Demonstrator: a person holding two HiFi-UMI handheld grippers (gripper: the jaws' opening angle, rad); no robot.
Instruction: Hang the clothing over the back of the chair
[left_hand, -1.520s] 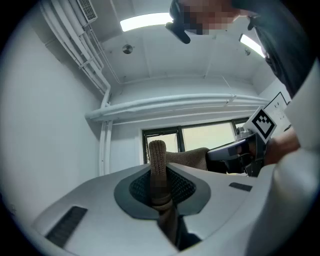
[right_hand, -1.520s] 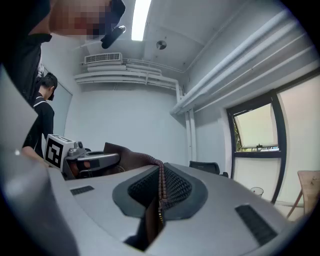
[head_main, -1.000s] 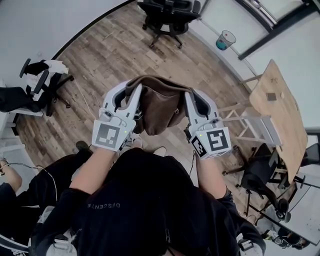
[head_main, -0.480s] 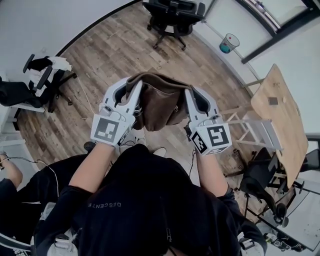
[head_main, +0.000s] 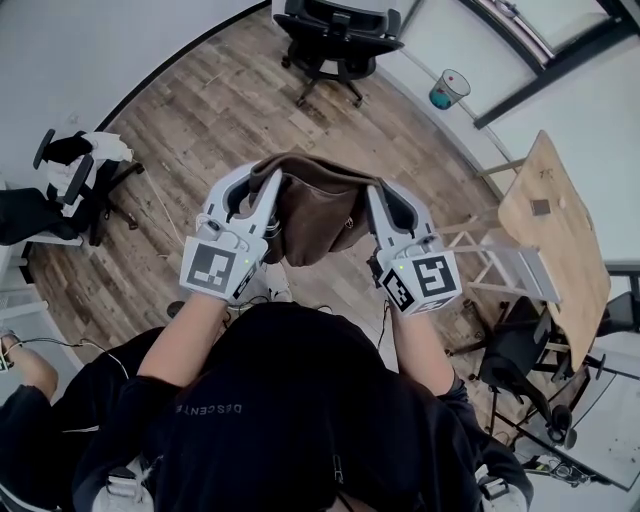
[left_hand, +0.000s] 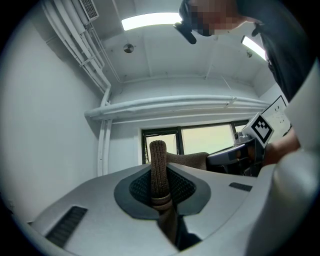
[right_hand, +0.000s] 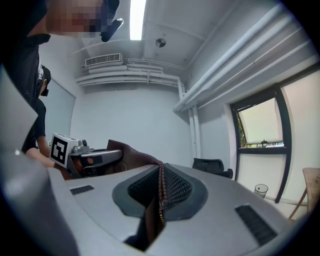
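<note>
A brown garment (head_main: 315, 210) hangs stretched between my two grippers, in front of the person's chest and above the wooden floor. The left gripper (head_main: 262, 182) is shut on the garment's left edge, a ribbed brown fold (left_hand: 158, 170) pinched between the pads. On the right edge, the right gripper (head_main: 379, 196) is shut on a thin brown seam (right_hand: 160, 187). A black office chair (head_main: 340, 35) stands apart at the far end of the room, and it also shows small in the right gripper view as a dark chair (right_hand: 212, 166) by the window.
A second chair (head_main: 75, 170) with clothes on it stands at the left wall. A wooden table (head_main: 555, 230) and a white frame lie at the right. A small bin (head_main: 450, 82) sits by the far wall. Other people are near the lower left.
Both grippers have shifted a little across the room with the person, garment still stretched between them. The floor and chairs have slid slightly in the head view. Both grips are unchanged.
</note>
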